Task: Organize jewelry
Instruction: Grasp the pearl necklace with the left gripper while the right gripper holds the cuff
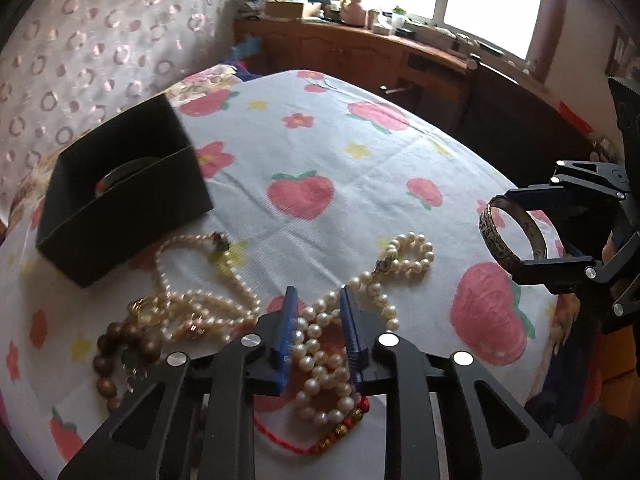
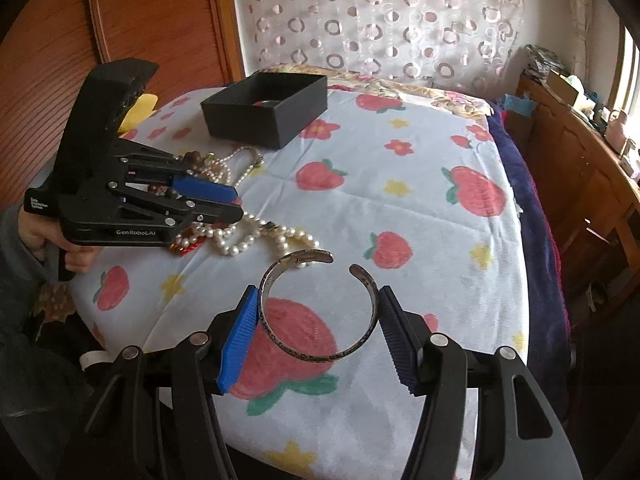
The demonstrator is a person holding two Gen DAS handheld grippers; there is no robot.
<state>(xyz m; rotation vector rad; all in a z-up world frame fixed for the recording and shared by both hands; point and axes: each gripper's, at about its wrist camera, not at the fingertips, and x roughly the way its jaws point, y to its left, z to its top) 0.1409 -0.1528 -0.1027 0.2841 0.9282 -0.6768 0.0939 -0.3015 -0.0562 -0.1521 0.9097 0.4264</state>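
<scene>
My right gripper [image 2: 316, 300] is shut on a silver cuff bracelet [image 2: 280, 340] and holds it above the strawberry cloth; it also shows in the left wrist view [image 1: 496, 240]. My left gripper [image 1: 318, 300] is open, its blue pads either side of a pearl necklace [image 1: 320, 356] in a tangled heap. Brown wooden beads [image 1: 120, 340] and a red cord bracelet [image 1: 340, 428] lie in the same heap. An open black box [image 1: 120, 208] stands at the far left with a bangle [image 1: 120, 174] inside; it also shows in the right wrist view [image 2: 268, 108].
The jewelry lies on a small table covered by a white strawberry-print cloth [image 2: 420, 240]. A wooden sideboard [image 1: 360, 52] with clutter runs under the window. A curtain [image 2: 380, 20] hangs behind the table.
</scene>
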